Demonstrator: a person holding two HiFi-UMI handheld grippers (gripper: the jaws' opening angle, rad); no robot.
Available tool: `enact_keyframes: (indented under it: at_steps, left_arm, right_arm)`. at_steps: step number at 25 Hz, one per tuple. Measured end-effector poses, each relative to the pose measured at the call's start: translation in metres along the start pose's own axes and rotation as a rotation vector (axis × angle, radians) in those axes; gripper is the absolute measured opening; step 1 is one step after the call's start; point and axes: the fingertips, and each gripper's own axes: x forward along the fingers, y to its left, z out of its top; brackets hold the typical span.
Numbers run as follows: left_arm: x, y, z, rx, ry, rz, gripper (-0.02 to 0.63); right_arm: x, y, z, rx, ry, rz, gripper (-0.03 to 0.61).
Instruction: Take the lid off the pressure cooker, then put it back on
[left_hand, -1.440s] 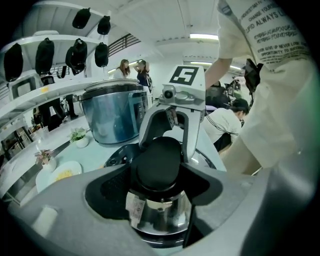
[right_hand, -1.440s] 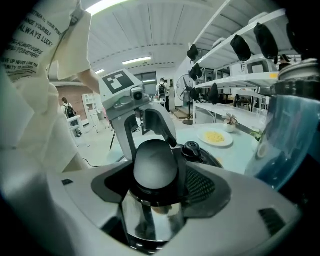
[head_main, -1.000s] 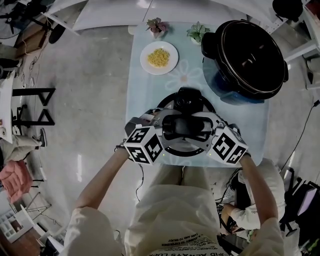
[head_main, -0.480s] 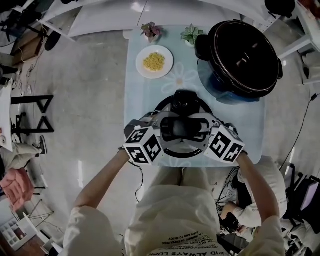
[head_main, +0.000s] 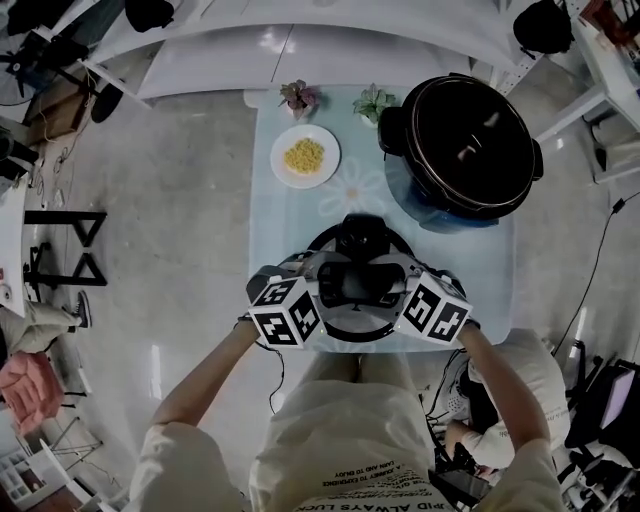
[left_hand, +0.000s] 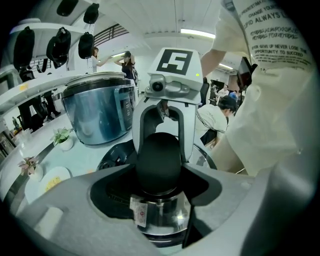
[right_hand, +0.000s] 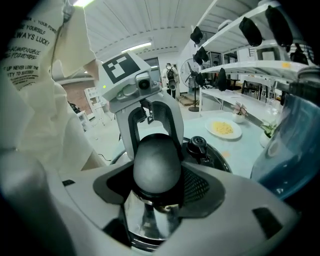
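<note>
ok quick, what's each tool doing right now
left tool: closed on one end of the lid handle
right tool: closed on the other end of the same handle

Polished metal lid (left_hand: 165, 222) (matt black plastic handle (left_hand: 159, 160)), glossy tabletop (head_main: 290, 215).

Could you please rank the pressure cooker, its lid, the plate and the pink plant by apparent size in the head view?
1. pressure cooker
2. lid, though it sits nearer the camera, which enlarges it
3. plate
4. pink plant
</note>
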Motion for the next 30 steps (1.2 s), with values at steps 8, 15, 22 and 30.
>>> enact_keyframes:
  at_steps: [8, 15, 22, 30]
  left_arm:
    - [-0.017, -0.004, 0.016, 0.022, 0.003, 0.002, 0.287]
    - [-0.042, -0.007, 0.038, 0.060, 0.016, 0.027, 0.287]
    - [-0.067, -0.011, 0.059, 0.089, 0.015, 0.085, 0.287]
    - [-0.092, -0.013, 0.089, 0.132, -0.004, 0.115, 0.287]
  right_arm:
    - [-0.016, 0.007, 0.015, 0.004, -0.014, -0.015, 0.278]
    - [-0.038, 0.015, 0.039, -0.018, -0.034, -0.041, 0.278]
    - [-0.060, 0.024, 0.063, -0.079, -0.047, -0.069, 0.278]
    - [-0.089, 0.030, 0.086, -0.113, -0.076, -0.101, 0.278]
